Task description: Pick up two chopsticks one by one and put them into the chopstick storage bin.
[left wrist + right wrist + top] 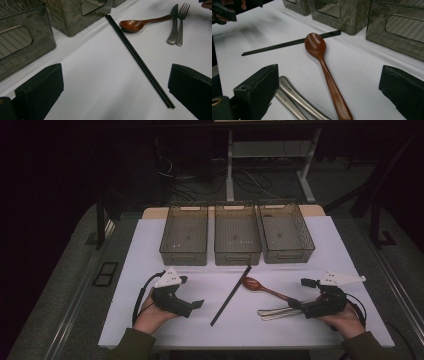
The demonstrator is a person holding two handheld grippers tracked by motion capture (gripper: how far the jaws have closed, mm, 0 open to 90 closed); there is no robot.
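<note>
A pair of black chopsticks (231, 295) lies diagonally at the middle of the white table top (130, 320). Right of it rest a brown wooden spoon (260, 286) and a metal knife and fork (275, 312) side by side. My left gripper (191, 292) sits open to the left of the chopsticks, nothing between its jaws. My right gripper (299, 293) is open too, low over the spoon's handle end and the metal handles. In the left gripper view the chopsticks (140, 62) run past the right jaw. In the right gripper view the spoon (315, 45) lies between the jaws, untouched.
Three translucent grey bins (184, 237), (236, 236), (286, 234) stand in a row at the back of the table, all without contents. Dark floor, cables and a desk frame lie beyond. The table's front edge runs just before the person's sleeves.
</note>
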